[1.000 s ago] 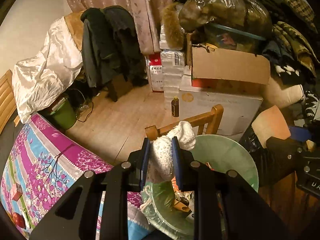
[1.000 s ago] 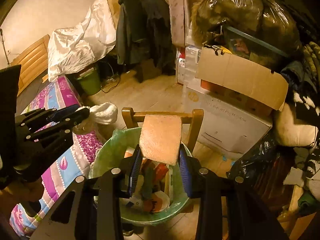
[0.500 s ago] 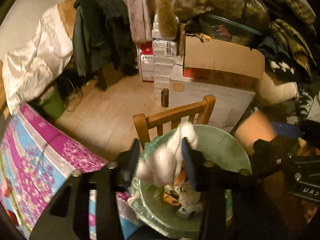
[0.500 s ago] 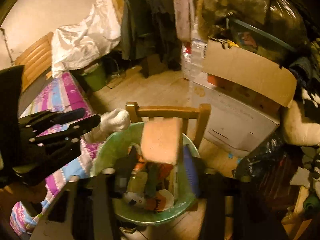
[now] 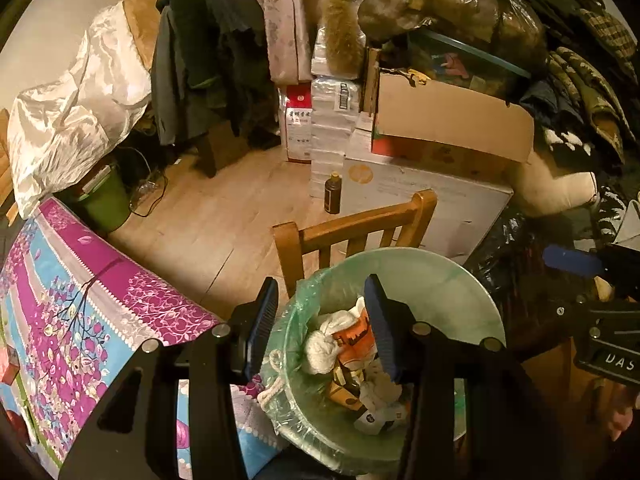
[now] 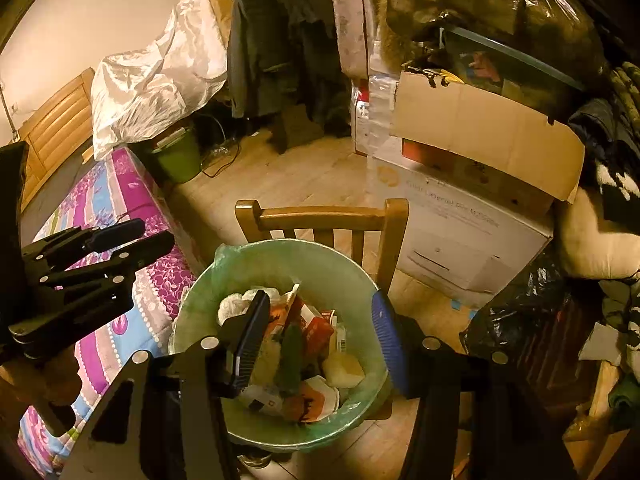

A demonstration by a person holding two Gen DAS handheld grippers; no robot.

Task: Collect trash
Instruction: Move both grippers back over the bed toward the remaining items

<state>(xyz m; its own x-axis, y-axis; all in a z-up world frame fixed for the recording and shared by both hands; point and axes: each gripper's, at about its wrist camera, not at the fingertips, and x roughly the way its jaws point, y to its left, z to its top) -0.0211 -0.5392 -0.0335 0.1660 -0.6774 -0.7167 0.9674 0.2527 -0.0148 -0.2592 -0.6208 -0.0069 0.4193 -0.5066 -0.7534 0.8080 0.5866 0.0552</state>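
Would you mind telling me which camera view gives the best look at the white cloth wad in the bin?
The left wrist view: the white cloth wad lies unobstructed on the trash in the bin. In the right wrist view a finger of the right hand-held gripper covers part of it.

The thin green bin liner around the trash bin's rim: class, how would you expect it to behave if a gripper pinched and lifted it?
The green bin liner looks like thin, crinkled film, so probably floppy and light. It may well stretch or tear under the trash piled inside. Its glossy surface could slip between smooth pads.
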